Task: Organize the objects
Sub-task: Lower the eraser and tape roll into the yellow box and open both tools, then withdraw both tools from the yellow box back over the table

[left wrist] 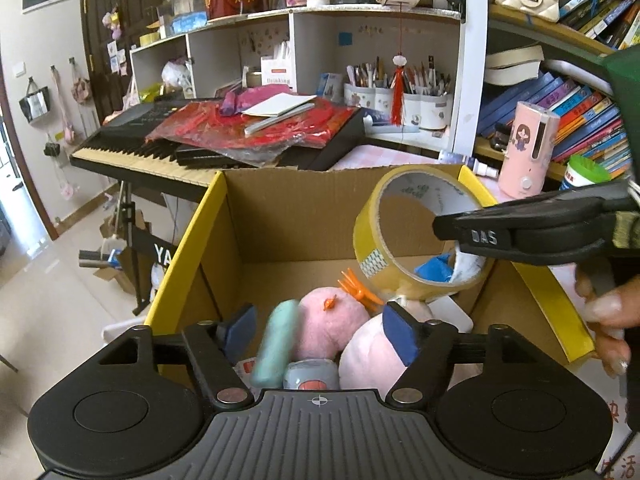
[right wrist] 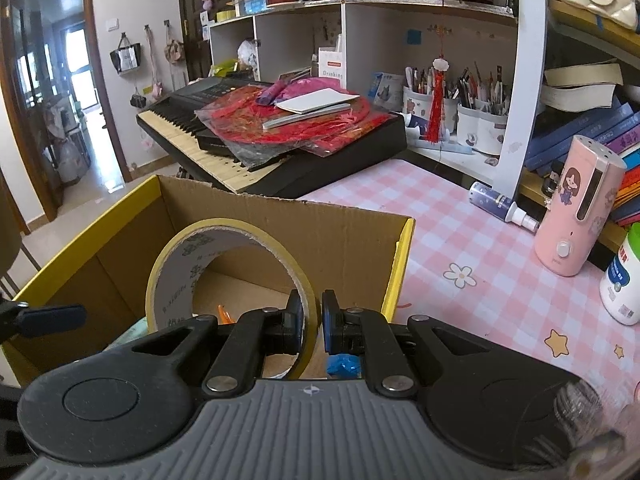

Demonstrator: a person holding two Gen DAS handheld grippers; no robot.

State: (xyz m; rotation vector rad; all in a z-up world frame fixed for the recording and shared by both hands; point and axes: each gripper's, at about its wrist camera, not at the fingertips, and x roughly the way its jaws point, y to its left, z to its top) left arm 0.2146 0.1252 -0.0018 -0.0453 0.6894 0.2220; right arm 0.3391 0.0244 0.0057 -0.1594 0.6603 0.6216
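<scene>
Left wrist view: your left gripper (left wrist: 318, 332) hangs released over the cardboard box (left wrist: 288, 216), its blue pads spread wide with nothing between them; below it in the box lie a pink plush toy (left wrist: 332, 326), a blurred mint-green item (left wrist: 276, 344) and an orange clip (left wrist: 358, 286). Your right gripper (left wrist: 452, 236) reaches in from the right edge, clenched on the tape roll (left wrist: 416, 236), which is held tilted above the box's right half. Right wrist view: the tape roll (right wrist: 224, 276) stands on edge directly ahead of the claw, its wall pinched between the two pads, one inside the ring and one outside, over the box interior (right wrist: 280, 248). A pink checked tablecloth (right wrist: 480, 248) lies beside the box, right.
</scene>
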